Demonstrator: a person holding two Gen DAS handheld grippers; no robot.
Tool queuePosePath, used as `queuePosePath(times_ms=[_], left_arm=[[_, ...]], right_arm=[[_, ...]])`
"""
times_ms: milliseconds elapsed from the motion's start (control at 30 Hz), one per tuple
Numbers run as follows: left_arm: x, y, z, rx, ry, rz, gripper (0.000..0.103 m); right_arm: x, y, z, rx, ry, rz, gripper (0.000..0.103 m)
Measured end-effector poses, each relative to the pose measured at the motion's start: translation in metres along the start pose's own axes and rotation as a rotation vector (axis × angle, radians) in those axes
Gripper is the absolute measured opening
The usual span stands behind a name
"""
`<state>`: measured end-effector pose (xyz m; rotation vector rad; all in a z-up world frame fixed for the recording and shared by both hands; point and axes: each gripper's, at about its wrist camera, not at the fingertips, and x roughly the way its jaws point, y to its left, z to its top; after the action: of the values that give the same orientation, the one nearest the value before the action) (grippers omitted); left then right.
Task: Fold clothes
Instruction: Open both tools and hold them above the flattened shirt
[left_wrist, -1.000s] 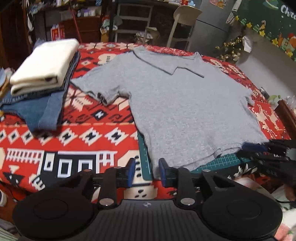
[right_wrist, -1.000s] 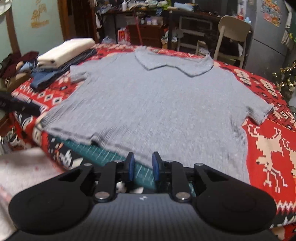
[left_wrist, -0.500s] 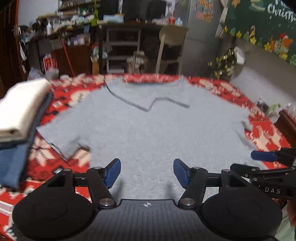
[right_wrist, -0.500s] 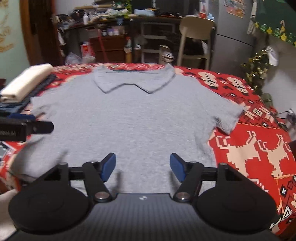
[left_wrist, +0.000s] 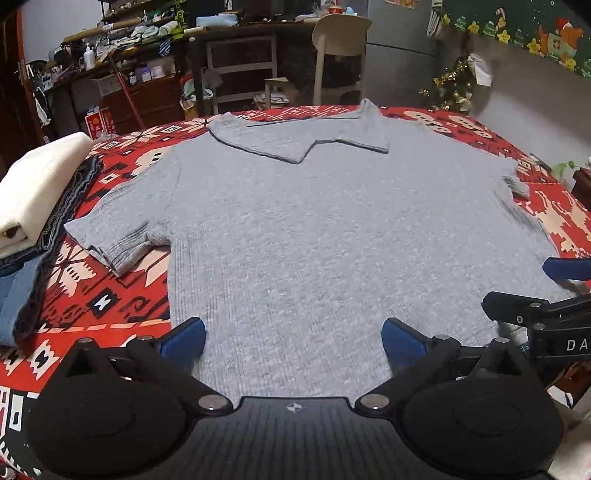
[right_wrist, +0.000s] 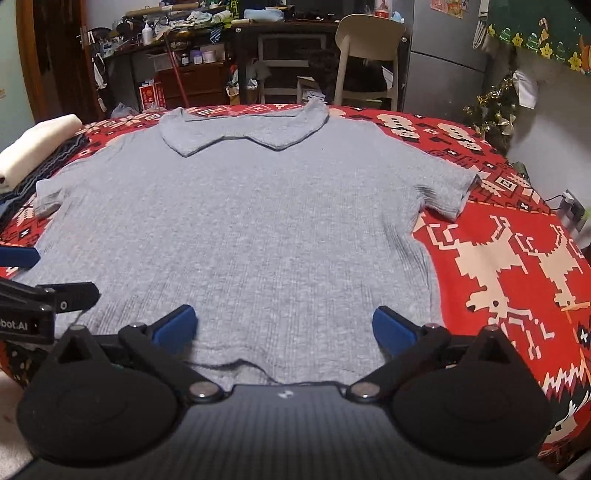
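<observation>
A grey polo shirt (left_wrist: 314, 229) lies flat on the red patterned cloth (right_wrist: 517, 266) in a cluttered room, both the left gripper (left_wrist: 293, 338) and the right gripper (right_wrist: 282, 326) having just spread their fingers wide apart, holding nothing.

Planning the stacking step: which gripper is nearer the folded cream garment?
Left. The left gripper sits over the shirt's hem on the cream garment's side; the right gripper is further along the hem.

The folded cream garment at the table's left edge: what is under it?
The cream garment rests on dark folded clothes and blue denim; how many pieces lie beneath is hidden.
</observation>
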<state>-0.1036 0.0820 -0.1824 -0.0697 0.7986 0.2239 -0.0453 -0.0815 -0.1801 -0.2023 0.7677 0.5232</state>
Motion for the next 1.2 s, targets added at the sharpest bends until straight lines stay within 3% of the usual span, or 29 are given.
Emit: queuePosePath(times_ms=[500, 1200], left_arm=[[0.0008, -0.0058, 0.0045, -0.003, 0.033, 0.007, 0.103], [-0.0016, -0.0107, -0.0025, -0.034, -0.017, 0.039, 0.103]], right_arm=[[-0.0026, 0.0012, -0.0053, 0.005, -0.035, -0.002, 0.102], [-0.0019, -0.0007, -0.0059, -0.008, -0.054, 0.017, 0.102]])
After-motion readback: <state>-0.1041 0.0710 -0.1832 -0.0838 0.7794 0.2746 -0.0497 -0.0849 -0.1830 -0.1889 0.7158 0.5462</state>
